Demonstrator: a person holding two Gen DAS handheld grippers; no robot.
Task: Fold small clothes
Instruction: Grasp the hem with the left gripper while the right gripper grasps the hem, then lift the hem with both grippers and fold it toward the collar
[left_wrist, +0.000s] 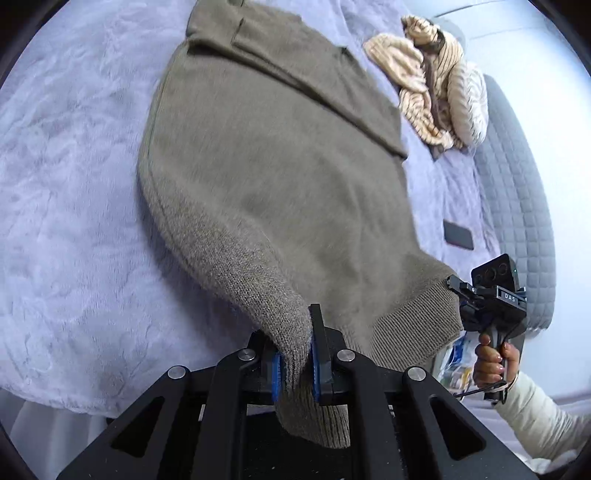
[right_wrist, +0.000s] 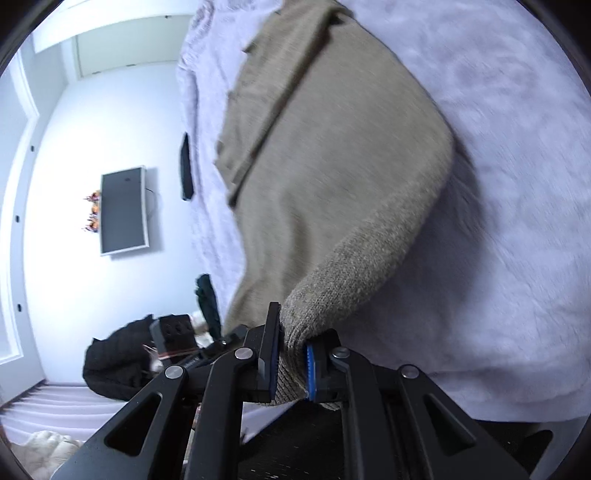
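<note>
One sweater (left_wrist: 266, 177): taupe knit, spread on the bed (left_wrist: 74, 221) with its ribbed hem end lifted toward you and its far end lying flat on the cover. Its long axis runs from your grippers straight away across the bed. One sleeve is folded across the body, lying diagonally on top.

Two grippers, one in each of your hands. Your left gripper (left_wrist: 295, 365) has its jaws clenched on one hem corner of the sweater; the knit is bunched between the blue pads and hangs below them. Your right gripper (right_wrist: 290, 365) has its jaws clamped on the other hem corner in the same way, the ribbed edge pinched between the pads. In the left wrist view your right hand (left_wrist: 493, 360) grips that tool's handle, at the sweater's right hem corner.

One bed cover, pale lavender plush, under the whole garment.

One heap of other clothes (left_wrist: 432, 85): cream and tan striped knits, crumpled, well apart from the sweater, near the far right of the bed. How many pieces are in it cannot be told.

One dark flat phone (left_wrist: 458, 235) on the cover, right of the sweater, apart from it.

One grey quilted cushion (left_wrist: 517, 206) along the bed's right edge.

One wall-mounted screen (right_wrist: 123, 210), seen in the right wrist view.

One dark jacket (right_wrist: 114, 365) heaped low beside the bed.
</note>
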